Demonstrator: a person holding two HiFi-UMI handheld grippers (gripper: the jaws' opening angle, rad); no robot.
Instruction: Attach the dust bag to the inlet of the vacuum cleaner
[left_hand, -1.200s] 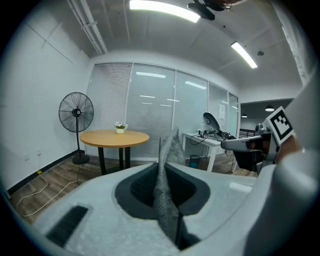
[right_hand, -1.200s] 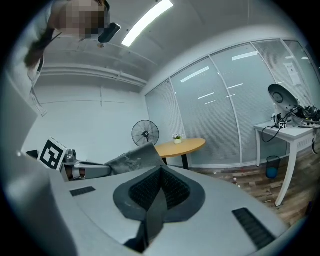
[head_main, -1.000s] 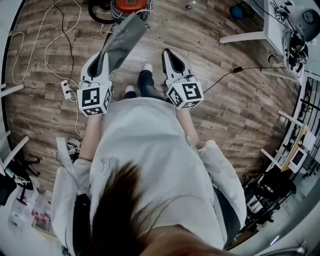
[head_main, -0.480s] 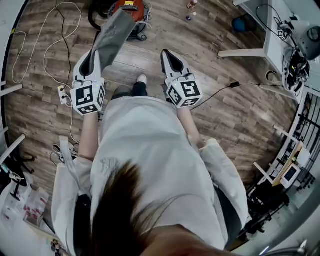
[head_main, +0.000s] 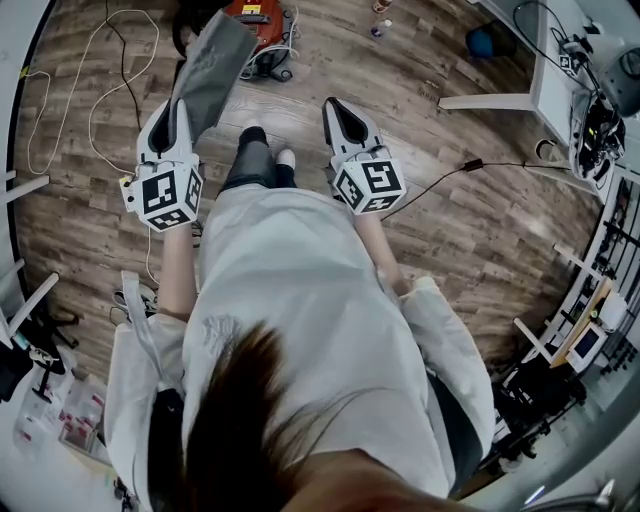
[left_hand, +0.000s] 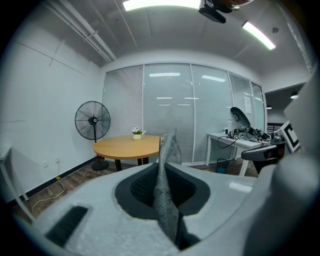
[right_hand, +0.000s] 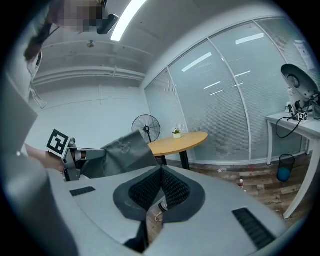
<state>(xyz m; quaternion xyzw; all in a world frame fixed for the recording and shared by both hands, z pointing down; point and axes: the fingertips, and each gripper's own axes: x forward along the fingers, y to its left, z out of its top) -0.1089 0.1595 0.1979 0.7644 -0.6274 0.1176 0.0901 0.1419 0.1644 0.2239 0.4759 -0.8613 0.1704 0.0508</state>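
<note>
A flat grey dust bag (head_main: 212, 65) sticks out forward from my left gripper (head_main: 181, 118), which is shut on its near edge. In the left gripper view the bag (left_hand: 165, 200) shows edge-on, pinched between the dark pads. The red vacuum cleaner (head_main: 257, 12) sits on the wood floor at the top edge of the head view, just beyond the bag's far end. My right gripper (head_main: 337, 108) is held level beside the left, shut with nothing in it; its pads (right_hand: 170, 187) meet. From the right gripper view the bag (right_hand: 125, 152) hangs to the left.
White cables (head_main: 100, 75) and a power strip (head_main: 127, 182) lie on the floor at left. A white desk (head_main: 550, 60) stands at upper right, a blue bin (head_main: 480, 45) near it. Ahead are a round wooden table (left_hand: 127, 146) and a standing fan (left_hand: 92, 121).
The person has stepped forward. My left gripper with the bag has shifted left and slightly up in the head view. The right gripper keeps its place in the picture.
</note>
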